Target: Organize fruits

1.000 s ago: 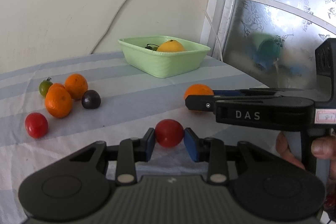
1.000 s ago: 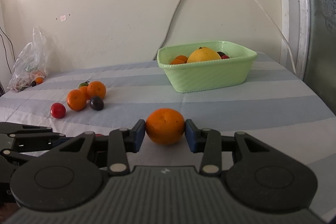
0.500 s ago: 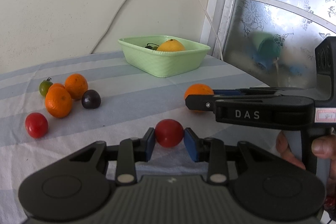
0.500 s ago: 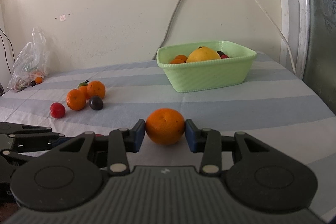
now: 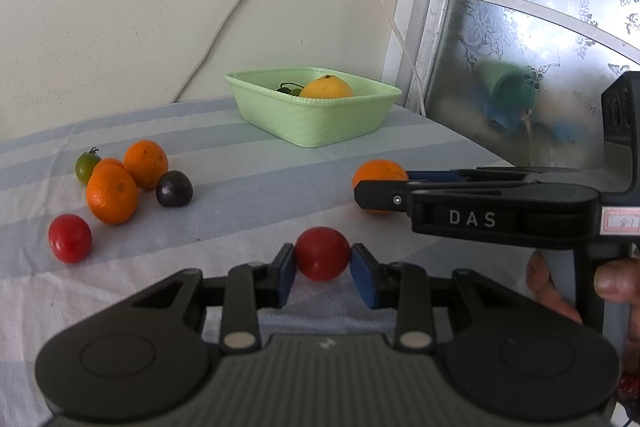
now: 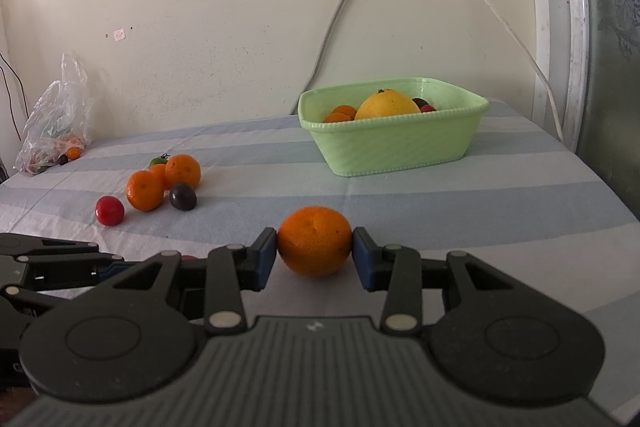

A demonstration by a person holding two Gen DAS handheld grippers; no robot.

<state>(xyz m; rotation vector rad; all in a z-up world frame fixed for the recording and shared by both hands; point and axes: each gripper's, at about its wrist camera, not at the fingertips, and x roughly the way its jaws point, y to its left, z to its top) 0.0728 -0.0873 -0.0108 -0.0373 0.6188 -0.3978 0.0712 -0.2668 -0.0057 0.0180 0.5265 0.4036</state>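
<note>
My left gripper (image 5: 323, 269) is shut on a red tomato (image 5: 322, 253), held low over the striped cloth. My right gripper (image 6: 315, 259) is shut on an orange (image 6: 315, 240); that orange also shows in the left wrist view (image 5: 378, 173). A light green basket (image 6: 394, 143) stands at the back right and holds a large yellow-orange fruit (image 6: 387, 104) and smaller fruits. Loose fruit lies at the left: two oranges (image 5: 112, 193), a dark plum (image 5: 174, 188), a green tomato (image 5: 86, 165) and another red tomato (image 5: 70, 237).
A clear plastic bag (image 6: 56, 123) with small fruit lies at the far left by the wall. A cable (image 6: 336, 23) hangs down the wall behind the basket. A frosted glass door (image 5: 540, 27) borders the table's right side. The striped cloth (image 6: 460, 203) covers the table.
Both grippers have risen very slightly with their fruit still held. Nothing else has moved.
</note>
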